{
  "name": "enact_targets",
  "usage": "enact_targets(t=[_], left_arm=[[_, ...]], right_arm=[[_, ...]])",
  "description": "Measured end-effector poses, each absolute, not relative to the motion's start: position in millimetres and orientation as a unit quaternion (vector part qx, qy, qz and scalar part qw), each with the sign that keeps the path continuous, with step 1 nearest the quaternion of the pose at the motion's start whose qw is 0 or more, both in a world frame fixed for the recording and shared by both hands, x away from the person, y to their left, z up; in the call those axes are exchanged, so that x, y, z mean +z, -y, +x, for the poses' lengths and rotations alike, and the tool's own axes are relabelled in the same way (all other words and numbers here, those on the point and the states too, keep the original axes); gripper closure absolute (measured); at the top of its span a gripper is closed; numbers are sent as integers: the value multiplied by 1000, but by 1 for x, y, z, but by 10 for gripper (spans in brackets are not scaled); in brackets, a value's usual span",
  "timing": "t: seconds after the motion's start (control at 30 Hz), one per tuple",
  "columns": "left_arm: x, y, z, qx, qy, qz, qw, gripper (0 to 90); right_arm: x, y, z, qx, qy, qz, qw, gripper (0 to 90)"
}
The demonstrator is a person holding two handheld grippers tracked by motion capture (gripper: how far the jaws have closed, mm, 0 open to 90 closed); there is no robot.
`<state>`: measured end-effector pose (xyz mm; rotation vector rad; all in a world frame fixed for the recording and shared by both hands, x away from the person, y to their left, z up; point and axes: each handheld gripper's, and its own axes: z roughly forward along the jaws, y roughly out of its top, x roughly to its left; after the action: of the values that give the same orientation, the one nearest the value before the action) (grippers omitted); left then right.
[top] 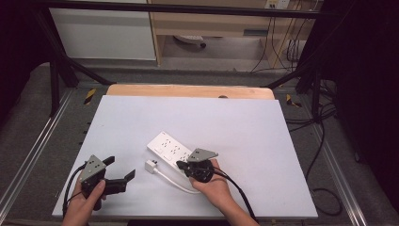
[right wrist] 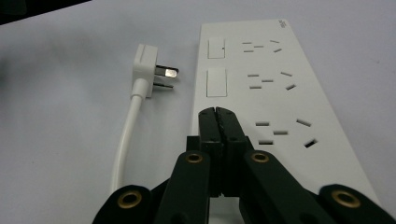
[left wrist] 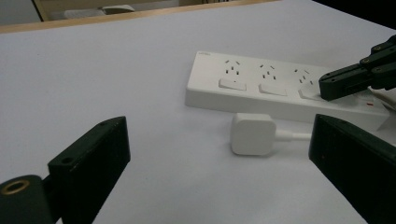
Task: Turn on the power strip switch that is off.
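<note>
Your right gripper (right wrist: 218,114) has its jaws pinched fully together with nothing between them, and the tips are parked on the near end of the power strip (right wrist: 275,93), right about where the third rocker switch would be. From the right gripper view I honestly can't tell if the tips are pressing the switch or just resting on the plastic, since they cover that spot.

Your left gripper (top: 123,175) sits in the lower left of the high view, jaws spread wide and empty, aimed toward the middle of the table (top: 235,122).

The strip sits in the centre of the high view, long axis running diagonally from upper left down to lower right, where your right hand (top: 211,186) is. The plug (left wrist: 252,134) lies flat on the table just beside the strip's long edge, not touching it as far as I can see. In the right gripper view its prongs point sideways at the strip's side wall, not up into any socket, and the cord (right wrist: 127,135) curls back toward the bottom of the frame.

In the left gripper view the plug is dead ahead between the open jaws, so your left gripper looks like the natural one to grab it. My guess is you'd have to rotate it before it goes anywhere near a socket.
</note>
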<state>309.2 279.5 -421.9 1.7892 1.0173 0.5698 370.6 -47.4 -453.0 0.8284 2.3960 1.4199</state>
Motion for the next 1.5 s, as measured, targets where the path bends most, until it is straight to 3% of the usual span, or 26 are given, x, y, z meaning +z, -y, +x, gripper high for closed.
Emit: enact_targets(t=[0.93,1.17,1.5], left_arm=[[-422,-281,309,235,-417,734,482,54],[-422,-281,309,237,-417,733,482,53],[-422,-281,309,238,-419,733,481,52]], right_arm=[[-438,49,374,497,-808,295,115,868],[-435,51,377,504,-802,300,110,800],[-426,50,381,502,-804,302,99,596]])
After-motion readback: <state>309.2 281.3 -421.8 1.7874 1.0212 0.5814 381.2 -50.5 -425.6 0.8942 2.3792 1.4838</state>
